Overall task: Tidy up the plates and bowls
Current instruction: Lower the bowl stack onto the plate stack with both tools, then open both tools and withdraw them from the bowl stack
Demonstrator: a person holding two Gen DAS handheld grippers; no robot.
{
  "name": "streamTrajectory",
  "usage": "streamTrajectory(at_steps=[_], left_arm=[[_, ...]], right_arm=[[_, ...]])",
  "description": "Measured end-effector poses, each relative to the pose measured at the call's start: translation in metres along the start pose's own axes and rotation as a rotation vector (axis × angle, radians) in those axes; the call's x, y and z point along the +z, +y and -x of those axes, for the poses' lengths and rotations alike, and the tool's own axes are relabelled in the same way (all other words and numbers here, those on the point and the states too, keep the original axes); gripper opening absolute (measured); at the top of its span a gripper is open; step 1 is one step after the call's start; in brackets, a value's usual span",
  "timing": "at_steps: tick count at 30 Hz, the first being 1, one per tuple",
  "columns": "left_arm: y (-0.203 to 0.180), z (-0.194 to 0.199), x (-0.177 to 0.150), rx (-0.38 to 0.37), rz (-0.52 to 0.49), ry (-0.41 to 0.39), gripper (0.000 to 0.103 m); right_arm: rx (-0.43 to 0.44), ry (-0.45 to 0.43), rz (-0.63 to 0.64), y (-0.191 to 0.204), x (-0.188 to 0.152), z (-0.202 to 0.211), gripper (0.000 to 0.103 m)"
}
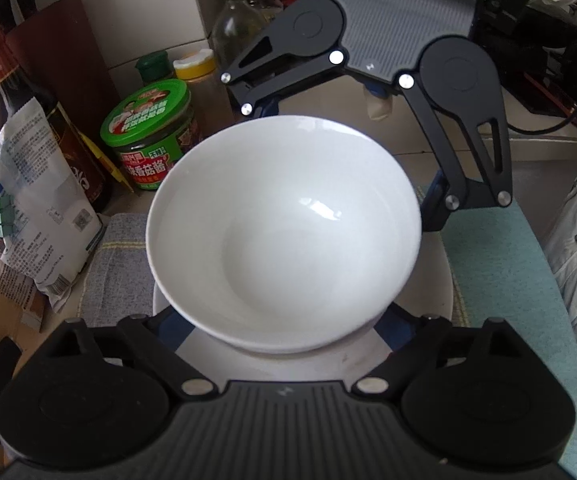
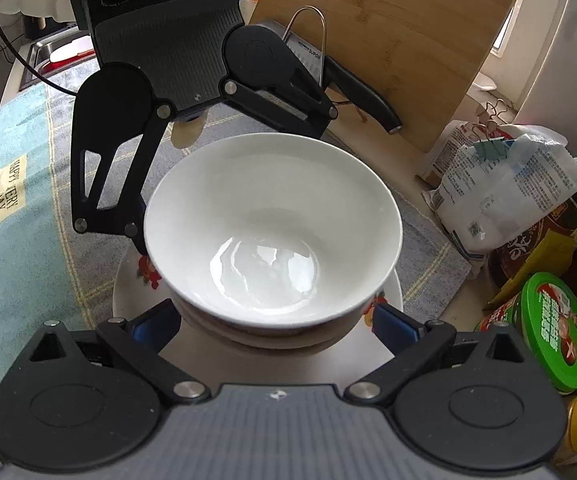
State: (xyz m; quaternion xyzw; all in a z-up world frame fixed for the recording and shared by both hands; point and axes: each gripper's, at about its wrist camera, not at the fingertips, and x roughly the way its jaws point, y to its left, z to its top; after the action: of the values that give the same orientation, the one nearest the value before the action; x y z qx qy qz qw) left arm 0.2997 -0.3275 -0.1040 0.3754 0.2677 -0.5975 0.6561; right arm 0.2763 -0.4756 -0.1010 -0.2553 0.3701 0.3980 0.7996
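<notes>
Two hand-held grippers face each other across one white bowl (image 1: 284, 232), which sits nested on another bowl on a flowered plate (image 2: 136, 292) at the middle of the desk (image 2: 416, 148). I read the left hand-held gripper (image 1: 284, 332) as wide open, fingers flanking the bowl's base, contact unclear. Right hand-held gripper (image 2: 276, 320) likewise spread wide, blue pads (image 2: 156, 322) just beside the stack, not pressing. Jars crowd 10 o'clock in the left view; open cloth (image 1: 500, 272) lies at 3 o'clock.
</notes>
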Motion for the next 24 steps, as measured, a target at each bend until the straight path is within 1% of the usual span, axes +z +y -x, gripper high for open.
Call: streamTrajectory(at_steps=[3,6,11,13,16,18,20,24], left_arm=[[-0.002,0.011,-0.005,0.042,0.035,-0.018,0.097],[-0.003,0.024,-0.012,0.093,0.083,-0.031,0.097],[-0.016,0.053,-0.028,0.176,0.131,-0.081,0.098],[-0.023,0.065,-0.034,0.205,0.160,-0.114,0.098],[-0.032,0.080,-0.041,0.246,0.208,-0.163,0.098],[-0.040,0.090,-0.046,0.310,0.243,-0.193,0.099],[-0.050,0.097,-0.049,0.386,0.286,-0.216,0.100],[-0.068,0.113,-0.054,0.464,0.381,-0.245,0.100]], right_arm=[[-0.007,0.013,0.002,0.005,-0.005,0.003,0.103],[-0.018,0.035,0.010,0.012,-0.009,0.005,0.103],[-0.083,0.055,-0.001,0.025,-0.013,0.015,0.103],[-0.106,0.067,-0.010,0.031,-0.014,0.019,0.103],[-0.170,0.086,-0.017,0.042,-0.014,0.024,0.103],[-0.220,0.092,-0.044,0.048,-0.012,0.028,0.103],[-0.252,0.094,-0.092,0.055,-0.009,0.033,0.103],[-0.363,0.104,-0.216,0.077,0.004,0.038,0.103]])
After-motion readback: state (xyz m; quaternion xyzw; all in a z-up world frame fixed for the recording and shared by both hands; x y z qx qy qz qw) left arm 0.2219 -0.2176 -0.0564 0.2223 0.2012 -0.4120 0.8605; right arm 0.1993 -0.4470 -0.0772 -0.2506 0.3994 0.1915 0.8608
